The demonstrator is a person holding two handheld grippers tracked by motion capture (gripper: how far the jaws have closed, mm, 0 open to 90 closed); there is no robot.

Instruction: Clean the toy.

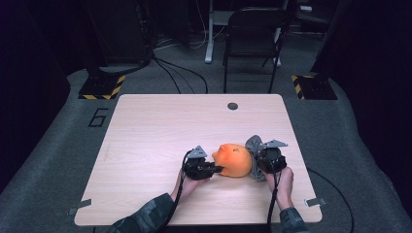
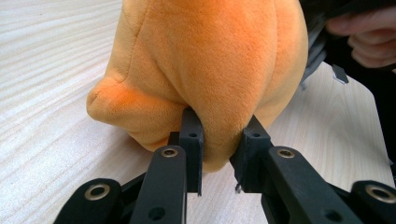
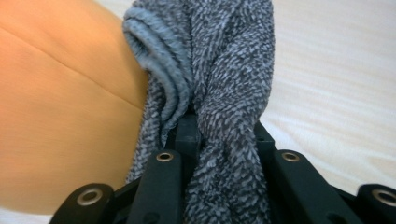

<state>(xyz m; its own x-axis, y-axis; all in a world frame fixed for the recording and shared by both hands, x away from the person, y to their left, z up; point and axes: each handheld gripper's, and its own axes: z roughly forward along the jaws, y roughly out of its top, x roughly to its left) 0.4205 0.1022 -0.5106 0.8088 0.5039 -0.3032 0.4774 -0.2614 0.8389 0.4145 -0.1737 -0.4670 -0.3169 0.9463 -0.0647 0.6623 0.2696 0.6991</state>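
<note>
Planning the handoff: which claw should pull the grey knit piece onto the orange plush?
Right. The right claw is shut on the grey knit fabric, bunched against the orange plush toy. The left claw pinches the plush's lower bulge, so it is better kept as the anchor.

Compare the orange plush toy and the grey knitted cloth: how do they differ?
The orange plush toy is smooth, rounded and stuffed; the grey knitted cloth is flecked, nubbly and bunched into limp folds. The toy looks bulkier than the cloth. The left gripper pinches the toy, the right gripper the cloth. Both are soft and touch each other.
</note>
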